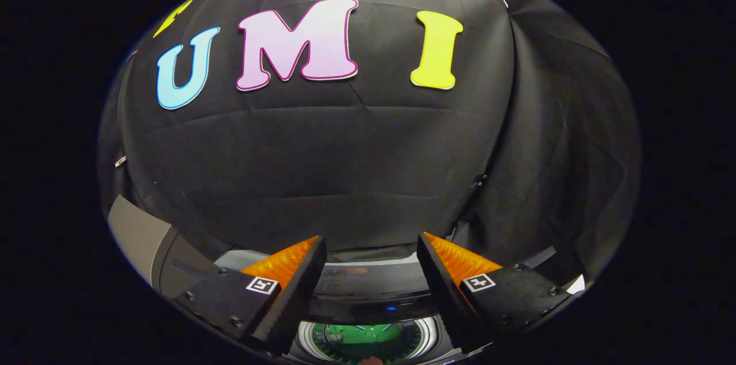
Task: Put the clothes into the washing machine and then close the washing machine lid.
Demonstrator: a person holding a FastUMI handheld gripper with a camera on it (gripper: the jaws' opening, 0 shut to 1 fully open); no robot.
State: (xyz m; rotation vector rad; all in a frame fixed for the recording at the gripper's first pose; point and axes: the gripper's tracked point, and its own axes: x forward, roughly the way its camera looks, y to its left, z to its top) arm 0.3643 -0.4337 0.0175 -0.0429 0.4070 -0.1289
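Gripper [371, 247] held level, aimed forward, nothing between its fingers. Fingers spread wide apart, one at the left [290, 281] and one at the right [454, 279], each rising from a broad block at the base and narrowing toward its tip. Tips angled slightly inward, toward each other, with a clear open gap between. Inner faces ribbed, turned toward the gap. Small square marker tags set on the upper side of both finger blocks, near the base. Screw heads dotted along the outer edges of the blocks. Neither finger touching anything. Gripped: nothing.
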